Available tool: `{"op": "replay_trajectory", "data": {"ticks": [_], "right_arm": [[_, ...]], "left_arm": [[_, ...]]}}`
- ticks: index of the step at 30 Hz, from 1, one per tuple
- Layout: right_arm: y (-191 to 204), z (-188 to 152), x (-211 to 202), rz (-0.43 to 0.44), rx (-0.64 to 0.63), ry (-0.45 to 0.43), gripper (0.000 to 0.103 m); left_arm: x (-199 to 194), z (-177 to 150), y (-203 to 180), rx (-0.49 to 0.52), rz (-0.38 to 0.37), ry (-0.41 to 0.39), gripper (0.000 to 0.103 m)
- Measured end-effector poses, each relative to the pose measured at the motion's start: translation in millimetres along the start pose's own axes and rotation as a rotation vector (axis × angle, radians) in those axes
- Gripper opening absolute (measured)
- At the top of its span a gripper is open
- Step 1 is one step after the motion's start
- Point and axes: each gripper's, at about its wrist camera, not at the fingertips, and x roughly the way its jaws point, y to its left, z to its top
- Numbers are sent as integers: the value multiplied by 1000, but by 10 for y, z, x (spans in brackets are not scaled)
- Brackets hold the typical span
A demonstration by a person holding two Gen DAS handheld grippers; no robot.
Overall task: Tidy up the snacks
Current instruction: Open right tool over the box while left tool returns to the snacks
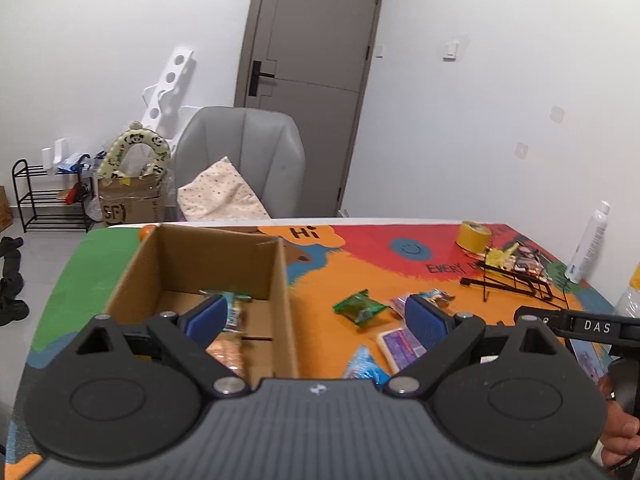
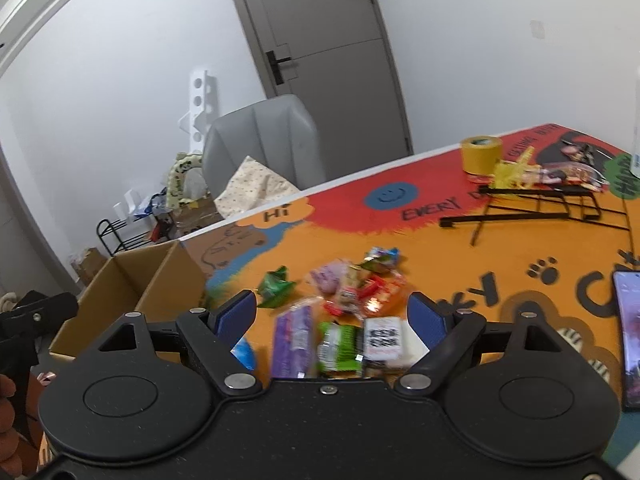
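The cardboard box (image 1: 208, 276) stands open at the table's left edge, w/ two packets on its floor. Right of the box the snack pile (image 2: 352, 300) lies on bare orange mat, w/ free room around it up to the black wire rack (image 2: 532, 208). Left gripper (image 1: 316, 316) hangs over the box's right wall, jaws wide, nothing held. Right gripper (image 2: 332, 316) is over the pile, jaws apart, pads not pressing any packet. Only the right view shows the phone (image 2: 630, 332), far right of the box.

Even indoor light, fisheye-bent edges, perhaps slight motion blur
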Motion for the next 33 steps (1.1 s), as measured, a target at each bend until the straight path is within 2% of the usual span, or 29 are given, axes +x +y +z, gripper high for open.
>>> {"op": "replay_trajectory", "data": {"ticks": [11,19,25,33], "right_arm": [[-333,-151,-57,-65,17,19,83],[-524,-330,69,-86,68,41,84],[-605,-412,160,-103,106,33,89],[-624,-484,257,-118,108,33,92]], "left_arm": [[226,-244,-385,57,-55,58,92],[477,-453,-560,79,-73,106,91],[693,-591,-639,66,-50,149,85],[840,-625,-697,52,-26,146,84]]}}
